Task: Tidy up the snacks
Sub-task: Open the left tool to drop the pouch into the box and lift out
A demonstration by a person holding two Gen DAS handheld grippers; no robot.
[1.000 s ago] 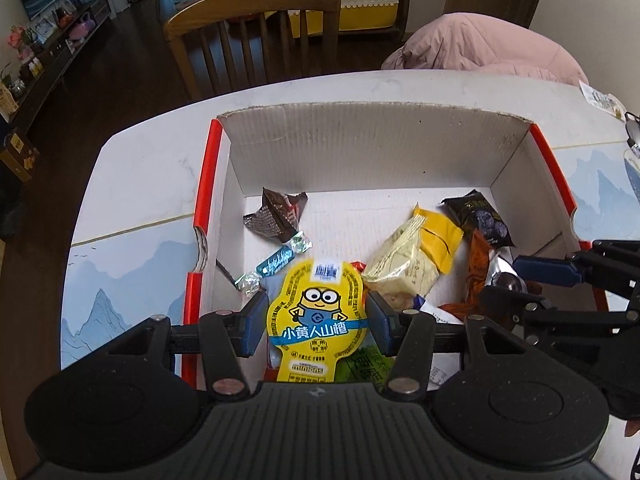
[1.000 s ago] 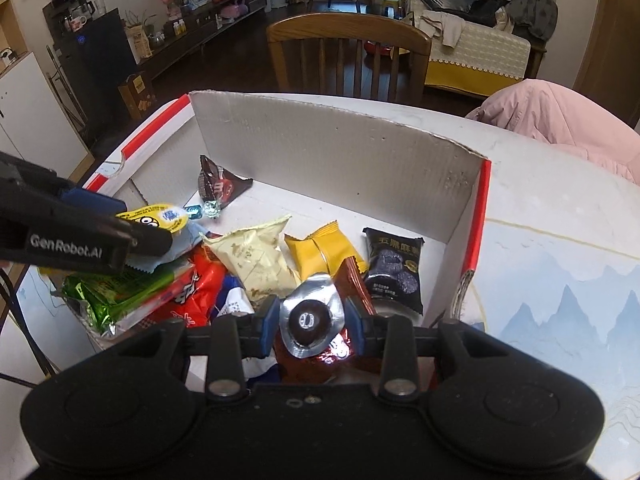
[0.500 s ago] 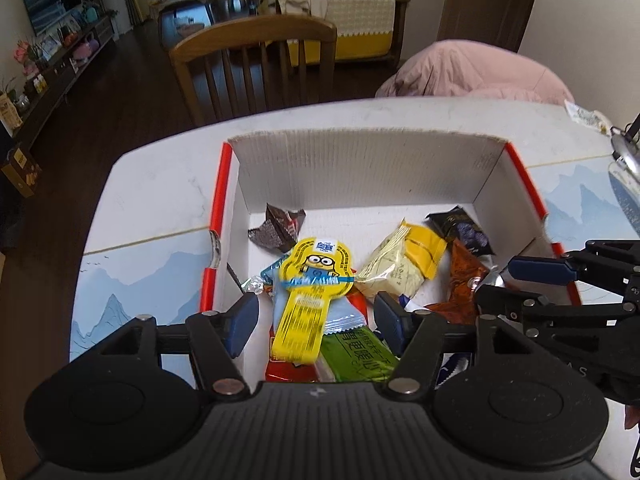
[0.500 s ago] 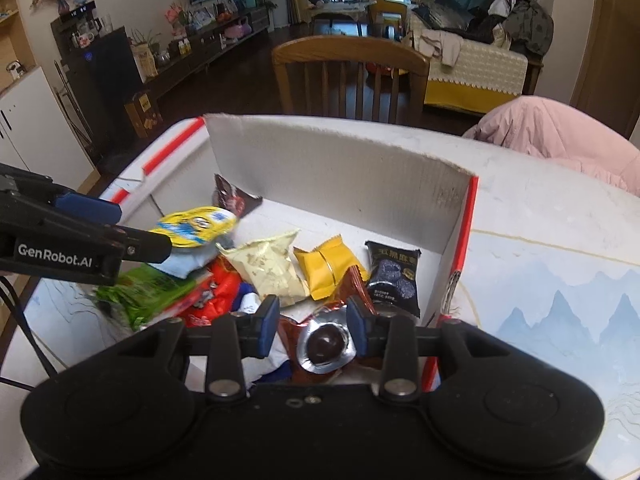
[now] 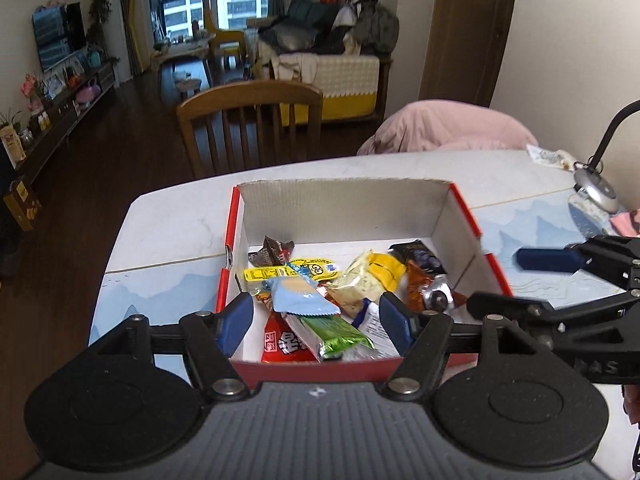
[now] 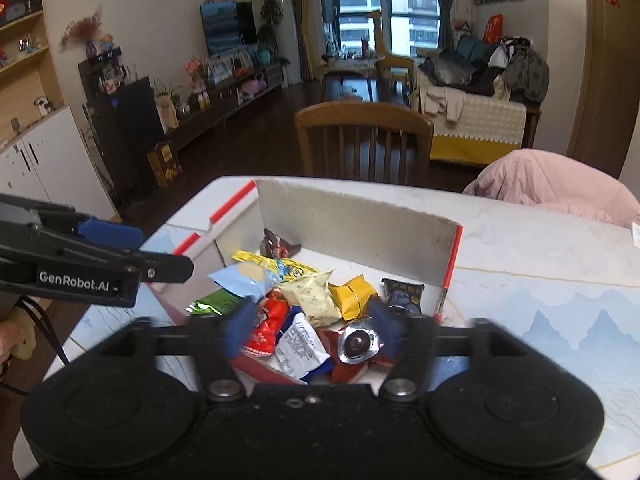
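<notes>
The snacks (image 5: pixel 320 292) lie in the cardboard box (image 5: pixel 340 208), below and ahead of both claws. The left gripper (image 5: pixel 316 320) and right gripper (image 6: pixel 312 328) have just been opening and hold nothing. A wooden chair (image 6: pixel 364 140) stands beyond.

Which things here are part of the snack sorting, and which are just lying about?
Part of the job:
cardboard box
yellow cartoon snack
light blue packet
green packet
foil chocolate cup
left tongs, open
right tongs, open

Just lying about:
wooden chair
pink garment
desk lamp
</notes>
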